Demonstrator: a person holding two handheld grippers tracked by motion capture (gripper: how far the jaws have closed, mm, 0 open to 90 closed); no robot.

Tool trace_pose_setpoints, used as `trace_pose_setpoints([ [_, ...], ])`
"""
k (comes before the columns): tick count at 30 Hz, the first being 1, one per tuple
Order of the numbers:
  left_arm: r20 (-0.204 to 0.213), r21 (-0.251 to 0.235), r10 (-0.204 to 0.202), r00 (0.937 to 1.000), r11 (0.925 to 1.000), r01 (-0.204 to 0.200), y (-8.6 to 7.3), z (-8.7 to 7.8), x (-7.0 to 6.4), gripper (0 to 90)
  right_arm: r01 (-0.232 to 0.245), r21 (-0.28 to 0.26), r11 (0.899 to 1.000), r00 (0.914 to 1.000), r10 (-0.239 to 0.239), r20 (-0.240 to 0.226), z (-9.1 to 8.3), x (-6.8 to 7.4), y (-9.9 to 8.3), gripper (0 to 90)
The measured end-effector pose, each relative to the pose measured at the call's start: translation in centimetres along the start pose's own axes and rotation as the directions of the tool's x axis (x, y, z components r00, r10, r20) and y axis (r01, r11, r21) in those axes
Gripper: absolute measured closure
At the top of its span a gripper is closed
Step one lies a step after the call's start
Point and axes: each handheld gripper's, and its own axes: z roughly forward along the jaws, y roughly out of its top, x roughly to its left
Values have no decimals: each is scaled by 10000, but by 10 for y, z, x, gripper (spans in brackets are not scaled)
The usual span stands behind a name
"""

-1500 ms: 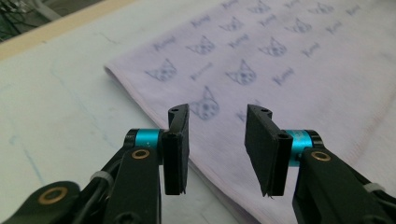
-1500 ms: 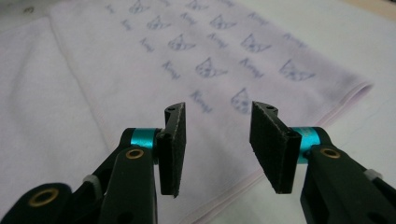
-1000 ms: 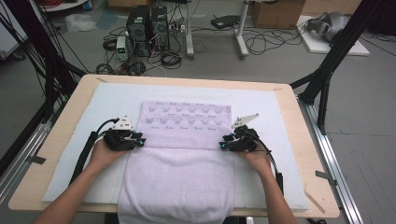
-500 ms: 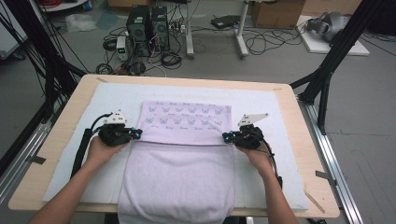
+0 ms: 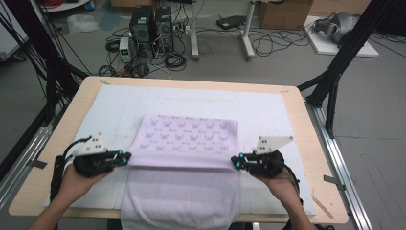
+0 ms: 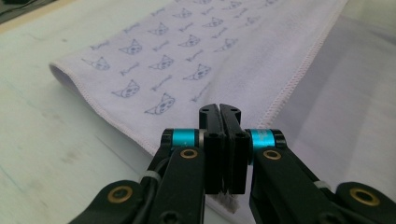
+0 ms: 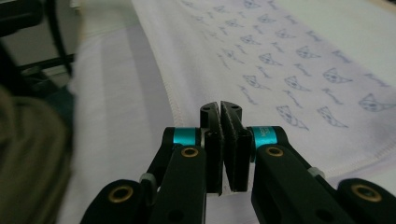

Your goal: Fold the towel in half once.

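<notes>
Towel [image 5: 184,163] lay mid-frame in the high view, folding at center. We clenched left gripper [image 5: 123,157] and right gripper [image 5: 235,162] on its side edges so the fold stayed even.

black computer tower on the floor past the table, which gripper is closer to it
Left. The left gripper sits at the towel's left edge, on the same side as the computer tower; the right gripper is at the towel's right edge, farther across.
</notes>
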Motion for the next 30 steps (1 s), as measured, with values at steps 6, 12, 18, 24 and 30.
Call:
trace_pose_setpoints([
  [6, 95, 307, 199, 9998, 9993, -202, -14, 0, -11, 654, -146, 88, 9999, 9997, 145, 194, -5, 18, -18, 702],
  [12, 426, 1084, 161, 9990, 9939, -206, -26, 38, 3, 639, -629, 552, 9965, 9980, 629, 16, 28, -2, -40, 604],
  [18, 921, 1238, 26, 9957, 9922, -140, -34, 52, 6, 701, -252, 1515, 9881, 9996, 235, 129, 47, 0, -51, 680],
  [24, 704, 1144, 12, 9975, 9934, -92, -29, 47, 5, 880, -136, 1496, 9886, 9998, 153, -103, 44, 1, -47, 880],
  [30, 496, 379, -88, 9987, 9993, 69, -15, 20, 1, 881, -12, 546, 9985, 10000, 13, -25, 20, 6, -30, 881],
])
